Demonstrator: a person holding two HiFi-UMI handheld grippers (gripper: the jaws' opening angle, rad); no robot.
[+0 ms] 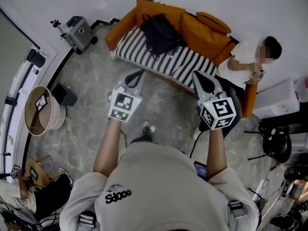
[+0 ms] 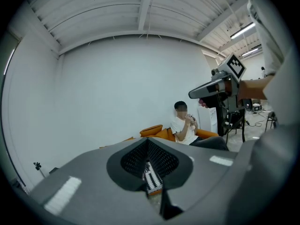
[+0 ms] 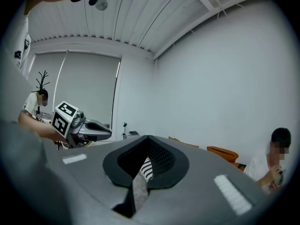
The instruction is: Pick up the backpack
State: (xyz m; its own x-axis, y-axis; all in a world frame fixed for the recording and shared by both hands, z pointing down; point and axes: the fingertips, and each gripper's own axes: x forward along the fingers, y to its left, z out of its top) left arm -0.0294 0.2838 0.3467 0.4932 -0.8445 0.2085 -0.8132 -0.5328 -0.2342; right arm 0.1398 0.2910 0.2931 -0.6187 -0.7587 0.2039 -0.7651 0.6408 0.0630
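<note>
In the head view a black backpack point(image 1: 161, 32) lies on a black-and-white striped blanket point(image 1: 185, 64) spread over an orange sofa point(image 1: 202, 32). My left gripper point(image 1: 140, 73) and right gripper point(image 1: 197, 75) are held side by side in front of the sofa, pointing toward it and short of the backpack. Both are shut with nothing between the jaws. The left gripper view shows its jaws point(image 2: 148, 140) closed together, with a strip of blanket through the gap and the right gripper point(image 2: 191, 94) off to the right. In the right gripper view its jaws point(image 3: 149, 138) are likewise closed.
A person point(image 1: 248, 59) sits at the sofa's right end. A grey wheeled case point(image 1: 79, 32) stands at far left, a round basket point(image 1: 43, 112) by the left wall, a white box point(image 1: 279, 100) and black stands point(image 1: 274, 146) at right.
</note>
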